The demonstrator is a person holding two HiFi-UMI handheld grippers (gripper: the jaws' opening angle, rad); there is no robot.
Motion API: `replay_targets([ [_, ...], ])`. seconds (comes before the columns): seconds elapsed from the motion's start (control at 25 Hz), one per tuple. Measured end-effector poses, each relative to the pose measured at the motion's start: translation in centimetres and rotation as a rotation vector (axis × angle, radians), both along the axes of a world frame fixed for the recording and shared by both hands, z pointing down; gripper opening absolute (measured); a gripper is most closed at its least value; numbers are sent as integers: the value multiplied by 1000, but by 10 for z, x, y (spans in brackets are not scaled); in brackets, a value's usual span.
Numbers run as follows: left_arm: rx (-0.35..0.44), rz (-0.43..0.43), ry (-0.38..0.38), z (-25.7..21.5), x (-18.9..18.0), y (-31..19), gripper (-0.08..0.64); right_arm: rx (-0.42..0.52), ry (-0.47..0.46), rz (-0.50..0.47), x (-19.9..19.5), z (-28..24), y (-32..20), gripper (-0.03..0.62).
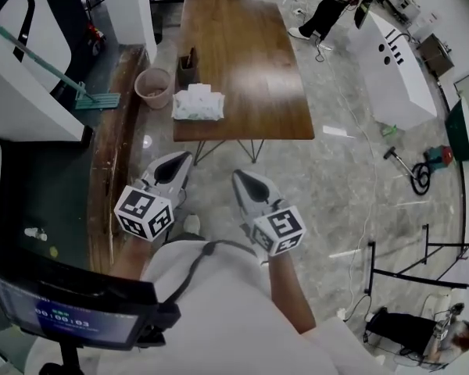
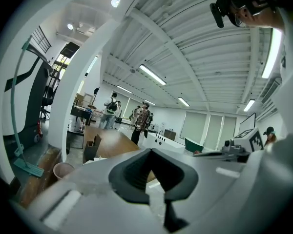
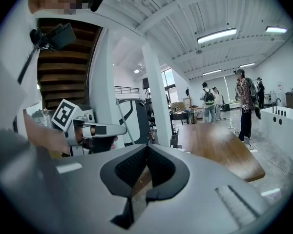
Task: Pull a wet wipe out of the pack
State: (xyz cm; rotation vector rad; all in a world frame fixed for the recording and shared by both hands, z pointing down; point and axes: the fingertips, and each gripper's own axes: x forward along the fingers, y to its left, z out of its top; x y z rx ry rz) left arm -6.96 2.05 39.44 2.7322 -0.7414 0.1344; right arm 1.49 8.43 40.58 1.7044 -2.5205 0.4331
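Observation:
The wet wipe pack (image 1: 197, 104), white with a pale print, lies at the near left corner of the brown wooden table (image 1: 250, 69). Both grippers hang over the stone floor short of the table's near edge, apart from the pack. My left gripper (image 1: 182, 159) is shut with nothing between its jaws, and so is my right gripper (image 1: 241, 176). In the left gripper view the closed left gripper (image 2: 149, 152) points toward the table (image 2: 112, 139). The right gripper view shows the closed right gripper (image 3: 146, 148), the table (image 3: 219, 145) ahead on the right and the left gripper's marker cube (image 3: 67, 115) beside it.
A dark holder (image 1: 187, 67) stands on the table behind the pack. A pink bucket (image 1: 153, 87) and a green-handled mop (image 1: 47, 65) are on the floor to the left. A white counter (image 1: 395, 69), a person (image 1: 336, 2), cables and black stands (image 1: 406, 272) are on the right.

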Motion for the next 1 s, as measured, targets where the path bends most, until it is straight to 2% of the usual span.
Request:
replay_targets([
  [0.24,-7,16,12,2,-11,-41,3,-7,12,9,-13,3,-36,8],
  [0.64,-85,-51,13,30,-38,-80,3,-54,20,-27,-24,19,-77,8],
  [1.0,-41,-118,-13,21,-30,-128,3,-27,2,-105,-9,13,-142,8],
])
